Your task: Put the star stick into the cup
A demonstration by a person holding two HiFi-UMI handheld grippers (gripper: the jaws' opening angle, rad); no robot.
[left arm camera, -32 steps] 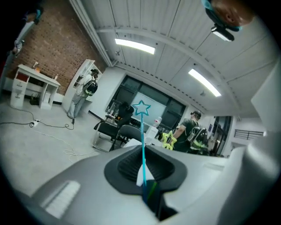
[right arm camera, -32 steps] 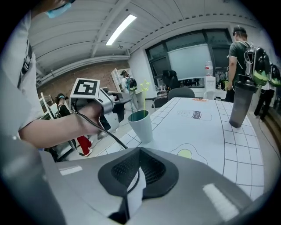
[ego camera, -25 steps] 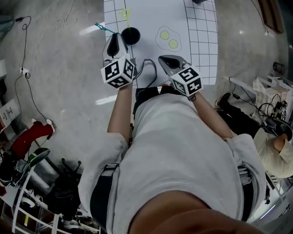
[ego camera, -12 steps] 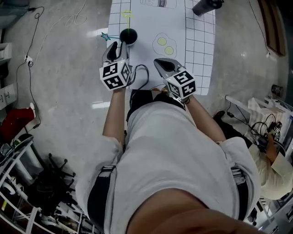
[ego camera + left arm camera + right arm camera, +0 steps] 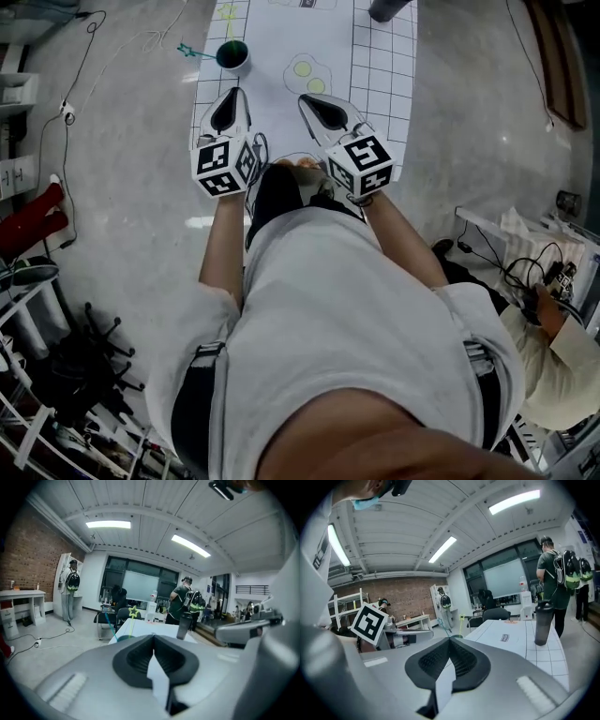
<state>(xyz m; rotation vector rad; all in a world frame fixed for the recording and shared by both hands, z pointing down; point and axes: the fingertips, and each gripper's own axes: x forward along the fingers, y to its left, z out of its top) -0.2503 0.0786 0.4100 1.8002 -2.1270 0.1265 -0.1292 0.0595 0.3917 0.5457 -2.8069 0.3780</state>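
Note:
A dark cup (image 5: 232, 54) stands at the far left of the white table sheet (image 5: 375, 56). A teal star stick (image 5: 192, 52) leans out of it to the left, and a yellow star stick (image 5: 228, 14) rises from it. My left gripper (image 5: 230, 94) hangs a little short of the cup; its jaws have just closed with nothing between them. My right gripper (image 5: 314, 101) is beside it, also shut and empty. The left gripper view shows the yellow star stick (image 5: 134, 612) and the teal stick (image 5: 108, 620) beyond the closed jaws.
A dark bottle (image 5: 386, 9) stands at the far side of the sheet, past a drawn fried egg (image 5: 309, 75). Cables (image 5: 66, 112) trail on the floor to the left. A seated person (image 5: 562, 328) and cluttered racks lie to the right. Other people stand beyond the table (image 5: 185, 602).
Both grippers have drawn back from the cup toward my body and risen. The left gripper, close to the teal stick before, is now apart from it; the stick stays in the cup.

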